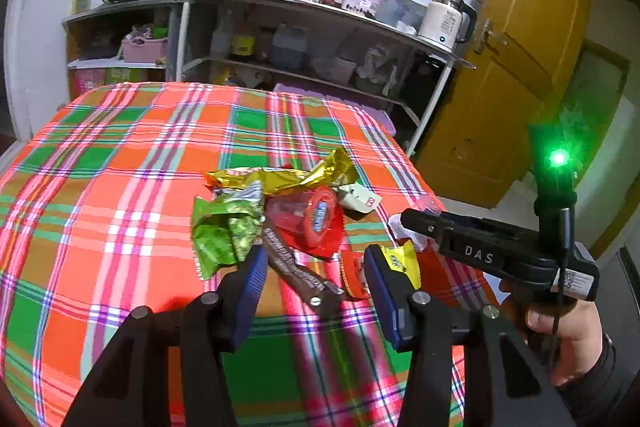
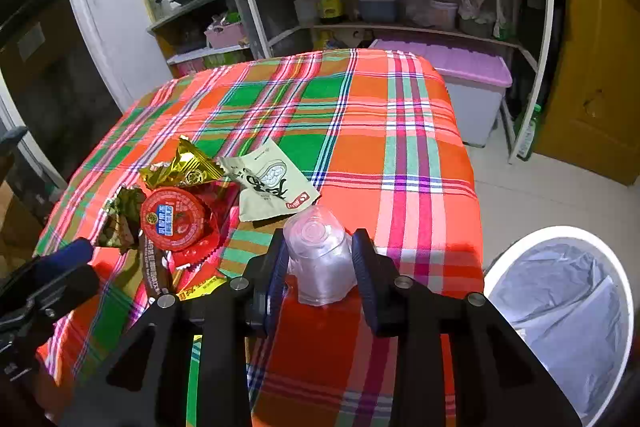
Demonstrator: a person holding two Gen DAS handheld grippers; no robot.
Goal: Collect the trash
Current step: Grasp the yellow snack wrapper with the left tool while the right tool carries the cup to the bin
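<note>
On the plaid tablecloth [image 2: 360,115] a heap of wrappers lies near the front edge. Angled steeply down, the right gripper [image 2: 320,259] has its fingers [image 2: 366,259] on either side of a clear plastic cup [image 2: 318,259] lying on its side; the pads appear to press its walls, though the translucent plastic makes contact hard to judge. A hand [image 1: 568,339] grips that tool's handle in the left wrist view. The left gripper [image 1: 316,283] tilts down too, fingers spread and empty over a brown wrapper [image 1: 296,271], between a green wrapper [image 1: 224,231] and a yellow packet [image 1: 402,263]. A lined white bin [image 2: 560,307] stands beside the table.
</note>
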